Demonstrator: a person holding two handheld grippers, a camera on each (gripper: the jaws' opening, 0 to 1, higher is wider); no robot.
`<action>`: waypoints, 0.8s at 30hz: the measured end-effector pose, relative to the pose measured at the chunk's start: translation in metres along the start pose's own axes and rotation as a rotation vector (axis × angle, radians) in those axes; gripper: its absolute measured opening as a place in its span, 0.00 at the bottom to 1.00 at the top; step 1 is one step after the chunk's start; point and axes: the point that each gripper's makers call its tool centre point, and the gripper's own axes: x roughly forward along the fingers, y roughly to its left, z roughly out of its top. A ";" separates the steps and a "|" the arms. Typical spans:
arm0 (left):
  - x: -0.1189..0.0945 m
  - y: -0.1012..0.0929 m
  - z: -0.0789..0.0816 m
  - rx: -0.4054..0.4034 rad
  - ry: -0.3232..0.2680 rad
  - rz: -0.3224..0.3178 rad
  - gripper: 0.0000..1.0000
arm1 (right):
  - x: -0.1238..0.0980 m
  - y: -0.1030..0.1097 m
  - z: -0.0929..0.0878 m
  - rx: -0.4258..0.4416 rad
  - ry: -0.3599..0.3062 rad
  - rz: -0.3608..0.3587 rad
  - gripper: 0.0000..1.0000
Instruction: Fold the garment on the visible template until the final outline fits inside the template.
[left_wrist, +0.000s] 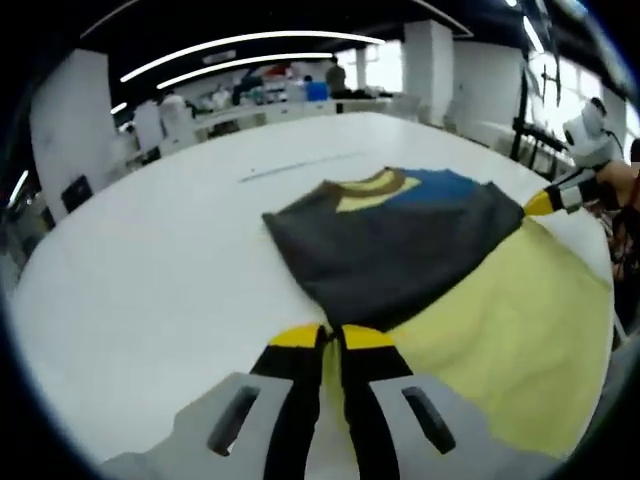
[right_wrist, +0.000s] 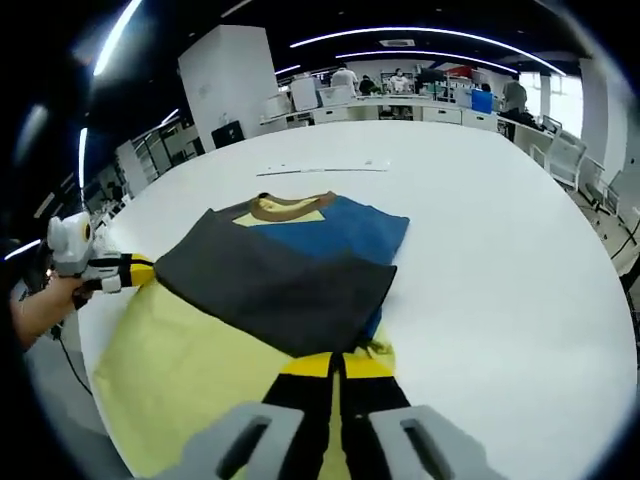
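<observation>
Both jaws pinch the garment (right_wrist: 290, 270); no readable writing on it.

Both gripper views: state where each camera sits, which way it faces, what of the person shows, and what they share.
Left gripper view: rides the left claw, facing across the white table over the garment; a hand holds the right claw at right.
Right gripper view: rides the right claw, facing the garment from another side; a hand holds the left claw.
Shared: garment, table, office background.
</observation>
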 end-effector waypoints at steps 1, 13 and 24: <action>0.000 0.001 -0.001 -0.002 0.000 0.005 0.02 | -0.001 0.001 0.000 -0.005 0.004 0.001 0.00; -0.003 0.015 -0.008 -0.024 0.010 0.054 0.00 | 0.002 0.010 -0.012 -0.037 0.069 0.000 0.00; -0.002 0.015 -0.010 0.017 0.040 0.059 0.02 | 0.004 0.008 -0.014 -0.085 0.075 -0.045 0.00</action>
